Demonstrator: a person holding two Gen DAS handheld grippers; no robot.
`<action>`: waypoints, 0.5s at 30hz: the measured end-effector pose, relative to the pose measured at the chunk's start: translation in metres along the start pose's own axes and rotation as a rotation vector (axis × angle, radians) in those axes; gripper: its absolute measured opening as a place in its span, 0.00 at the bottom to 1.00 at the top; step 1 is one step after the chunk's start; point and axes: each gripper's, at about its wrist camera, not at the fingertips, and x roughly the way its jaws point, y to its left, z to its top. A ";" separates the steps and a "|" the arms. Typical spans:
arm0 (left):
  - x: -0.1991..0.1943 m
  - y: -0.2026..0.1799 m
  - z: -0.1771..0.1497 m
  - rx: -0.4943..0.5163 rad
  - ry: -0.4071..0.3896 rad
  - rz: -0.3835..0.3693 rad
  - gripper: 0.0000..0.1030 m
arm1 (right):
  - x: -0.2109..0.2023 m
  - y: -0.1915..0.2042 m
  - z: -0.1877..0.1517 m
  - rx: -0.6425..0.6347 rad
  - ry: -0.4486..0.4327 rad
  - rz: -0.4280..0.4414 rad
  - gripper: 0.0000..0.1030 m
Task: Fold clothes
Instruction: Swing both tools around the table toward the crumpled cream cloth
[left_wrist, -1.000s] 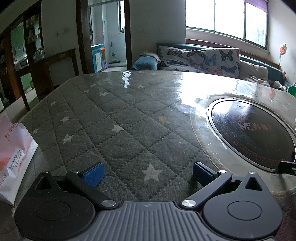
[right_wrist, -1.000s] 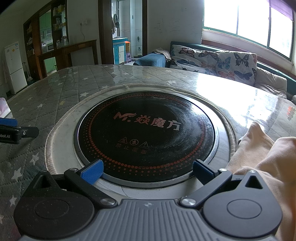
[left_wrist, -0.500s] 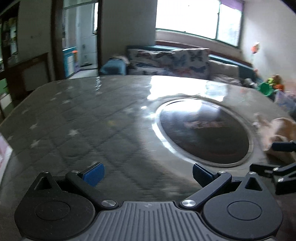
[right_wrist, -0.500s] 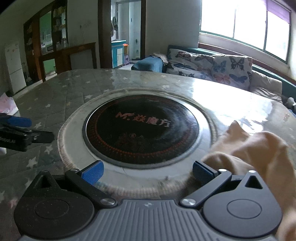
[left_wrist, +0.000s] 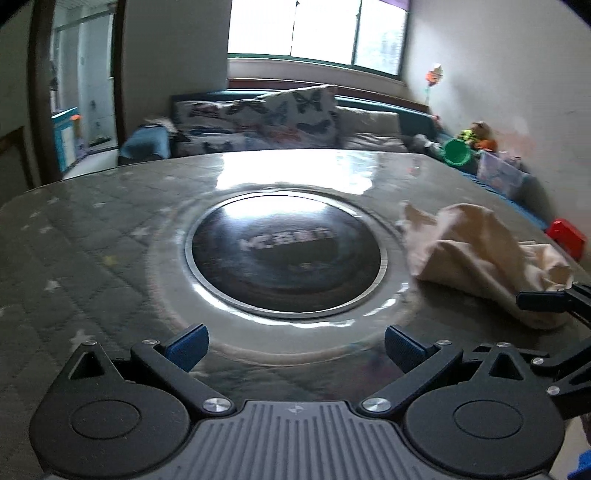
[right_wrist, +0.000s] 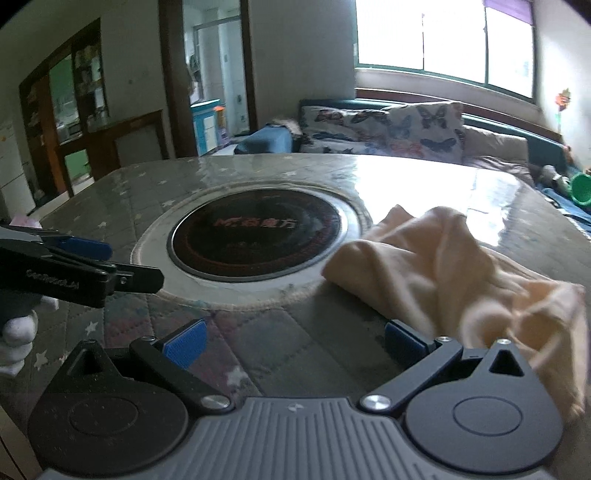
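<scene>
the left gripper (left_wrist: 295, 341) hangs empty, jaws wide, over the table (left_wrist: 92, 236) before the blurred round hob (left_wrist: 284, 251). the crumpled cloth (right_wrist: 454, 273) lies near the table's right edge, partly hidden behind the right gripper (right_wrist: 295, 341), jaws wide.

A crumpled peach-cream garment (left_wrist: 476, 254) (right_wrist: 454, 273) lies heaped and unfolded on the quilted, star-print tabletop (left_wrist: 92, 236), at three o'clock of the round black cooktop (left_wrist: 284, 254), a pointed corner raised toward twelve o'clock.
</scene>
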 end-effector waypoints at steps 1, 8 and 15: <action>0.000 -0.004 0.001 0.006 0.001 -0.016 1.00 | -0.004 -0.002 -0.002 0.002 -0.005 -0.010 1.00; 0.008 -0.032 0.002 0.041 0.040 -0.106 1.00 | -0.027 -0.016 -0.018 0.020 -0.021 -0.091 1.00; 0.016 -0.058 0.005 0.066 0.092 -0.188 1.00 | -0.041 -0.036 -0.031 0.077 -0.008 -0.171 1.00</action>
